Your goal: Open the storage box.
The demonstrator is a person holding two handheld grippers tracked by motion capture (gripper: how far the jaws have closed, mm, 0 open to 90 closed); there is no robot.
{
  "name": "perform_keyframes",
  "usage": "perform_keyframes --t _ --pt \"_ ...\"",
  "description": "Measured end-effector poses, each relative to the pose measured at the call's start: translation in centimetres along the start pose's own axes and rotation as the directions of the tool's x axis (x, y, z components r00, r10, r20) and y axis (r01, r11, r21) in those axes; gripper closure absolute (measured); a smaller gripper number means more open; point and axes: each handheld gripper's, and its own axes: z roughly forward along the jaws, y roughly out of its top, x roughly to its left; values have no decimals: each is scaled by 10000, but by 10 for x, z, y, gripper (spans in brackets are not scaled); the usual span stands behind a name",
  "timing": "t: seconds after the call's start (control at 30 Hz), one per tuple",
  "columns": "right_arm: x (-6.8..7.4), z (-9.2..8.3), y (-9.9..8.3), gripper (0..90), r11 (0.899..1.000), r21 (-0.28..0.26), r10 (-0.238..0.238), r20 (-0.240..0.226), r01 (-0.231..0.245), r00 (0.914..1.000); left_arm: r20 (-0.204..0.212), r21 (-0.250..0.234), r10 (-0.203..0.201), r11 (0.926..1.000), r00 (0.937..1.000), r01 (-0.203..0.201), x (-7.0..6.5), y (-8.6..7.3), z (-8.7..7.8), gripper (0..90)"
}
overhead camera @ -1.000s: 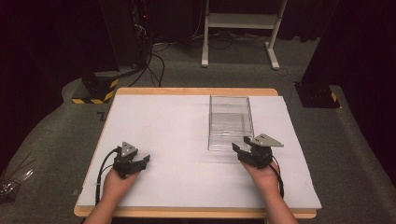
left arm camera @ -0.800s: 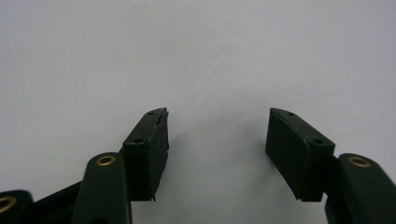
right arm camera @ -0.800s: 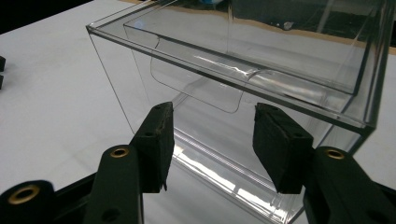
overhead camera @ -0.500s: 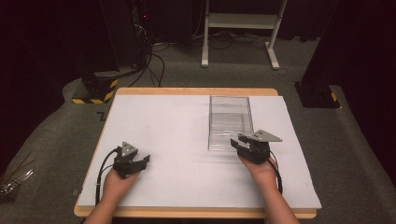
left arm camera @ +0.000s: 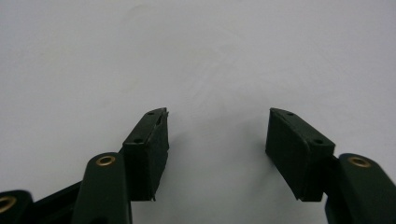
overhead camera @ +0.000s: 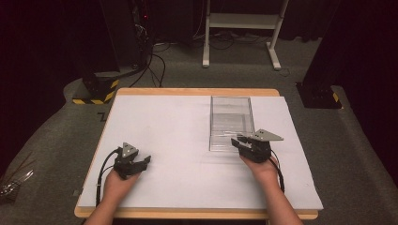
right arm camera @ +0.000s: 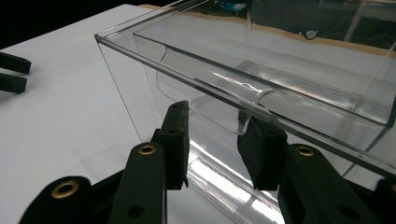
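Clear plastic forms the box (overhead camera: pixel 231 123), an open-topped rectangular container standing upright on the white sheet (overhead camera: pixel 178 122) that covers the wooden table (overhead camera: pixel 187 92); it sits right of centre, toward the far half of the sheet. The right gripper (overhead camera: pixel 240 142) is held at the box's near end, level with the near wall. Seen from the right gripper view, its jaws have just been closing and stand partly closed against the clear wall of the box (right arm camera: pixel 261 88); one pad looks to be outside the wall and the other behind it, but whether the pads press on the plastic cannot be told. The left gripper (overhead camera: pixel 141 163) rests on the sheet at the near left, well apart from the box, with bare white surface between them. In the left gripper view its fingers (left arm camera: pixel 148 147) are spread wide over the plain sheet, with nothing between them. A black cable (overhead camera: pixel 101 176) trails from it toward the near edge. Beyond the table, on grey carpet, stand a white metal frame (overhead camera: pixel 239 21), a dark cabinet with cables (overhead camera: pixel 136 28) and a block with yellow and black stripes (overhead camera: pixel 96 89) at far left.
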Motion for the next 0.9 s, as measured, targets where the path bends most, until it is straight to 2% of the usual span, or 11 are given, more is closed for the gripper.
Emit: perform_keyframes --t 0.1,0.43,0.5,0.9 --pt "-1 0 0 661 10000 3 20 4 -20 10000 2 0 -7 10000 10000 7 0 0 0 394" --pt "-7 -8 -7 749 9998 -184 56 -528 -66 9986 -13 -20 5 10000 10000 -5 0 0 0 394" --pt "-6 -12 -10 763 9998 -215 7 -655 -21 9979 -40 -31 12 10000 10000 -12 0 0 0 393" --pt "7 -29 -19 768 9998 -142 -124 -740 114 9972 -52 -27 44 10000 10000 -44 -1 0 0 394"
